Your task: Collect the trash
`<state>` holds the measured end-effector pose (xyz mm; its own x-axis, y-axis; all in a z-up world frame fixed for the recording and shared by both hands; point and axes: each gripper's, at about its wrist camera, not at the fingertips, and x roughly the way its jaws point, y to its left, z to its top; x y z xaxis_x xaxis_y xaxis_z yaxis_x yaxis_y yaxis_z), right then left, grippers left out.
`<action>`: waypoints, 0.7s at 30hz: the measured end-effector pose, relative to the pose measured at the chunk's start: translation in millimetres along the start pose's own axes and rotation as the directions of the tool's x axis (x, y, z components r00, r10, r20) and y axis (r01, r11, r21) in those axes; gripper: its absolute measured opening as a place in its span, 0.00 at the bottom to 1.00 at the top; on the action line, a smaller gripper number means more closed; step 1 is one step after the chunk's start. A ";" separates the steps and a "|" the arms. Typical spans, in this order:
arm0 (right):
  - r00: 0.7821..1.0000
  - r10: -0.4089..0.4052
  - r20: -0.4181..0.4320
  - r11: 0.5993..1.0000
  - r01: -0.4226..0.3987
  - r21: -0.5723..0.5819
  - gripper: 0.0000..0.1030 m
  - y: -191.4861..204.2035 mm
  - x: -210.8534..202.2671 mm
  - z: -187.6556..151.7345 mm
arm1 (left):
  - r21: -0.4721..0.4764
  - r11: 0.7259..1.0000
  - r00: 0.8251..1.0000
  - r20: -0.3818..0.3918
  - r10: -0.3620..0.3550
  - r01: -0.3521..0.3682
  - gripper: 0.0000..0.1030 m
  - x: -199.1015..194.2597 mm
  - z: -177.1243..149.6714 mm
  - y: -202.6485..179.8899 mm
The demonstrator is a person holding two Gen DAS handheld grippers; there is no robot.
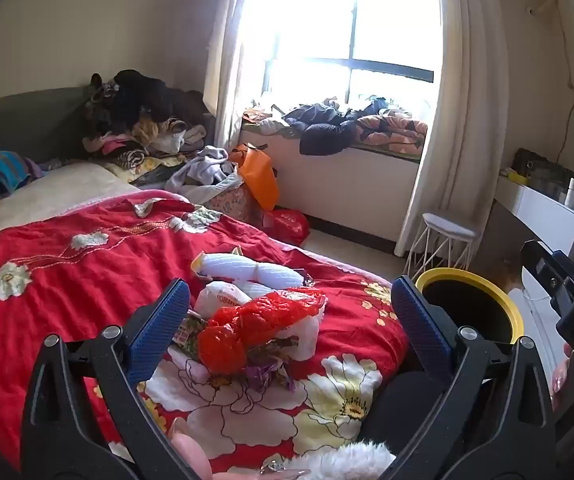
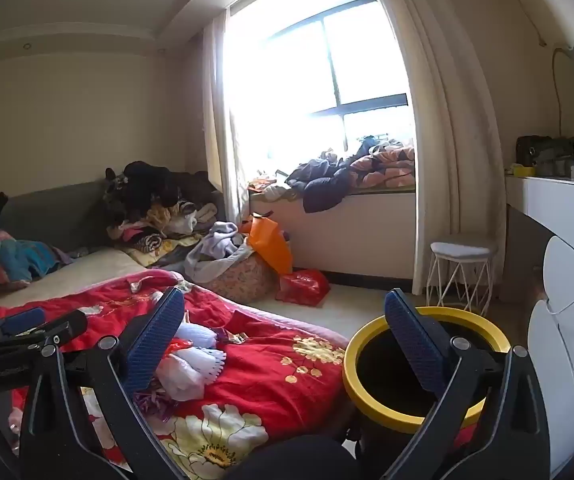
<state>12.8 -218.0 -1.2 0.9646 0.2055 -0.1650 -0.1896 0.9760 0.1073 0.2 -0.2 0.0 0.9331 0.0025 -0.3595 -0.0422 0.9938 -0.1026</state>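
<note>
Left gripper (image 1: 287, 312) stands wide, nothing between the pads; it points slightly down over the red floral quilt (image 1: 67, 272) on the bed. The trash pile (image 1: 255, 320) lies on the quilt directly ahead of and between the two blue fingers (image 1: 159, 320): a crumpled red plastic bag (image 1: 263, 320) in front, white ribbed wrappers (image 1: 247, 270) beyond it, a white paper wad (image 1: 223, 300) toward the left finger, purple scraps (image 1: 263, 376) nearest the gripper. No pad touches the pile. Right gripper (image 2: 283, 340) also stands wide and empty; its left finger sits over the near edge of the same trash, its right finger (image 2: 415, 344) overlaps the mouth of the yellow-rimmed bin (image 2: 371, 404). The bin stands on the floor just beside the bed's corner, to the right of both grippers; its opening is unobstructed and dark inside. Bed edge runs diagonally ahead-right of the grippers, with bare floor (image 2: 339, 304) beyond it up to a white wire stool (image 2: 459, 268) and the curtain (image 2: 439, 160). Quilt to the left of the pile is open and flat. Right of the bin a white cabinet (image 2: 567, 352) stands near, leaving little room on that side. A fingertip (image 1: 195, 456) shows at the lower edge of the left wrist view.
</note>
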 end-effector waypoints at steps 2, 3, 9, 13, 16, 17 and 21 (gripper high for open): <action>1.000 -0.008 0.005 1.000 0.008 -0.008 0.94 0.9 -1.0 0.1 | 0.000 1.000 1.000 0.007 -0.002 0.002 0.90 -0.4 -0.1 -0.1; 1.000 -0.009 0.005 1.000 0.010 -0.007 0.94 0.9 -1.0 0.3 | 0.001 1.000 1.000 0.007 -0.002 0.002 0.90 -0.4 -0.2 -0.4; 1.000 -0.012 0.022 1.000 0.012 -0.003 0.94 -0.4 -1.8 -0.4 | -0.004 1.000 1.000 0.008 -0.006 0.007 0.90 0.0 -0.1 -0.1; 1.000 -0.012 0.020 1.000 0.012 -0.005 0.94 -1.3 -2.1 -1.1 | -0.004 1.000 1.000 0.012 -0.006 0.006 0.90 -1.6 0.0 -3.6; 1.000 -0.011 0.020 1.000 0.011 -0.008 0.94 -1.5 -2.4 1.5 | -0.005 1.000 1.000 0.013 -0.007 0.007 0.90 -2.2 0.2 -3.7; 1.000 -0.009 0.018 1.000 0.009 -0.009 0.94 -1.2 -1.9 1.7 | -0.005 1.000 1.000 0.015 -0.008 0.008 0.90 -2.3 -0.2 -3.2; 1.000 -0.003 0.014 1.000 0.003 -0.022 0.94 4.3 -3.8 1.1 | -0.005 1.000 1.000 0.016 -0.008 0.008 0.90 -2.6 -0.2 -3.2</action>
<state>8.5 -214.6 1.0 0.9676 0.2016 -0.1518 -0.1904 0.9780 0.0856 -2.2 -3.4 1.1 0.9390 -0.0038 -0.3439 -0.0364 0.9932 -0.1103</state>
